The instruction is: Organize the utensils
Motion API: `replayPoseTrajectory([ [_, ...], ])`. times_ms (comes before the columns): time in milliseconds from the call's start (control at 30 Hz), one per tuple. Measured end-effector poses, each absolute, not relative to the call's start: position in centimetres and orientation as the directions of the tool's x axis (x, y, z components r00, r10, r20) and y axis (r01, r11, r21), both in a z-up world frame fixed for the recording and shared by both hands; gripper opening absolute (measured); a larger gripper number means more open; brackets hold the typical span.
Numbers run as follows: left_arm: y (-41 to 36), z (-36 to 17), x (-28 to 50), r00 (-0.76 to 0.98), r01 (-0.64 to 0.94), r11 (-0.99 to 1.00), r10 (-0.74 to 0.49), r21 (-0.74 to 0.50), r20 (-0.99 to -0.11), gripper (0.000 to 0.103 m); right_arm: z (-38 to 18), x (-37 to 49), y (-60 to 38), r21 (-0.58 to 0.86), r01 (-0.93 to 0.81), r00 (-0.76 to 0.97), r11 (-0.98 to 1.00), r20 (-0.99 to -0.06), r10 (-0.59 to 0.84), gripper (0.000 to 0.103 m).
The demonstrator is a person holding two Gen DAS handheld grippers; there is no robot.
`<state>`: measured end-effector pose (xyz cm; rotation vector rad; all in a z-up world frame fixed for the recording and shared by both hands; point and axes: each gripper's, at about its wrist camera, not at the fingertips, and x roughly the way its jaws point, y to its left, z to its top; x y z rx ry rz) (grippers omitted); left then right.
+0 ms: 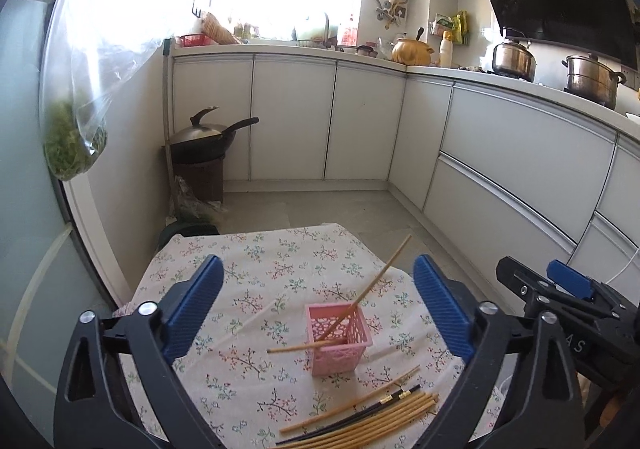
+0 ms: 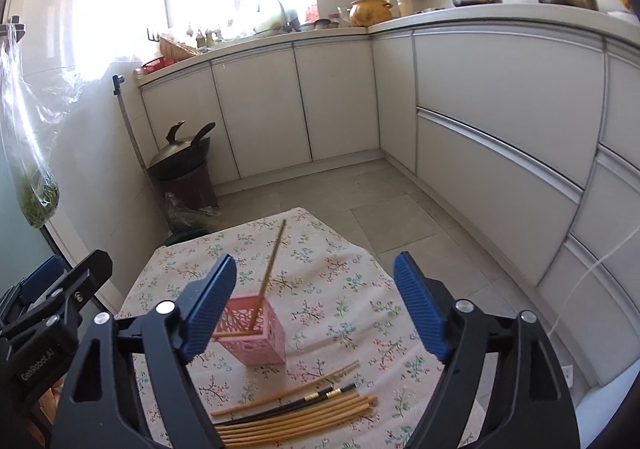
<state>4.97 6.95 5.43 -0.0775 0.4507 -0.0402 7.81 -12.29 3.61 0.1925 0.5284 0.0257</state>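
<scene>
A small pink lattice basket (image 1: pixel 338 341) (image 2: pixel 256 333) stands on a floral tablecloth (image 1: pixel 260 273) (image 2: pixel 344 289). Two wooden chopsticks (image 1: pixel 376 281) (image 2: pixel 272 261) sit in it, one leaning up and away, one lying low across its rim. Several wooden and two black chopsticks (image 1: pixel 372 413) (image 2: pixel 296 409) lie loose in front of the basket. My left gripper (image 1: pixel 320 297) is open, its blue pads wide on either side of the basket, touching nothing. My right gripper (image 2: pixel 316 303) is open too, with the basket beside its left pad and nothing held.
The table is small, with its edges close on all sides and grey tiled floor (image 1: pixel 320 209) beyond. White cabinets (image 1: pixel 520 177) run along the back and right. A wok on a bin (image 1: pixel 200 145) stands in the left corner. A bag of greens (image 1: pixel 76 145) hangs at left.
</scene>
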Motion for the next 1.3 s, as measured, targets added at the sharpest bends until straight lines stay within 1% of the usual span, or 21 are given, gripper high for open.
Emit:
replayPoseTrajectory([
  [67,6.8,5.2,4.5,0.898,0.022,0.996,-0.056,-0.082,-0.437,0.096,3.4,7.2,-12.8,0.198,0.036,0.867,0.979,-0.494,0.068,0.09],
  [167,6.5,4.7,3.9,0.892,0.025,0.997,-0.057,-0.077,-0.449,0.096,2.7,6.2,-13.6,0.207,0.054,0.871,0.977,-0.489,0.056,0.096],
  [367,5.0,2.6,3.0,0.856,0.059,0.998,-0.068,-0.033,-0.512,0.096,0.4,4.5,-15.8,0.226,0.091,0.838,0.97,-0.544,0.048,0.097],
  [467,4.1,0.9,3.1,0.813,0.107,0.994,-0.094,-0.011,-0.574,0.096,-1.2,3.6,-17.4,0.232,0.125,0.811,0.965,-0.585,0.035,0.097],
  [633,2.1,-2.9,4.2,0.675,0.215,0.976,-0.182,-0.046,-0.715,0.096,-4.0,2.4,-20.8,0.259,0.227,0.749,0.939,-0.663,0.002,0.097],
  [767,-1.6,-6.2,6.2,0.522,0.319,0.945,-0.237,-0.07,-0.82,0.096,-6.0,2.3,-23.2,0.325,0.292,0.695,0.899,-0.718,0.034,0.097],
  [900,-5.5,-8.5,8.8,0.401,0.399,0.912,-0.266,-0.094,-0.877,0.096,-7.4,2.6,-25.0,0.392,0.344,0.661,0.853,-0.747,0.076,0.097],
  [1033,-10.0,-11.2,12.4,0.286,0.49,0.87,-0.22,-0.055,-0.933,0.096,-8.2,2.8,-26.4,0.414,0.383,0.645,0.826,-0.76,0.082,0.097],
  [1133,-11.4,-13.4,15.2,0.205,0.496,0.866,-0.187,-0.063,-0.961,0.095,-8.6,2.8,-27.4,0.449,0.412,0.639,0.793,-0.762,0.099,0.097],
  [1200,-11.6,-14.9,17.3,0.157,0.479,0.876,-0.155,-0.062,-0.975,0.092,-8.9,3.0,-27.8,0.47,0.424,0.633,0.774,-0.765,0.118,0.097],
  [1267,-11.7,-16.4,19.1,0.126,0.462,0.886,-0.121,-0.05,-0.985,0.082,-9.3,3.2,-28.1,0.485,0.434,0.622,0.759,-0.771,0.137,0.097],
  [1300,-11.7,-17.0,19.8,0.113,0.453,0.891,-0.104,-0.042,-0.988,0.079,-9.5,3.2,-28.3,0.492,0.44,0.616,0.752,-0.774,0.146,0.097],
])
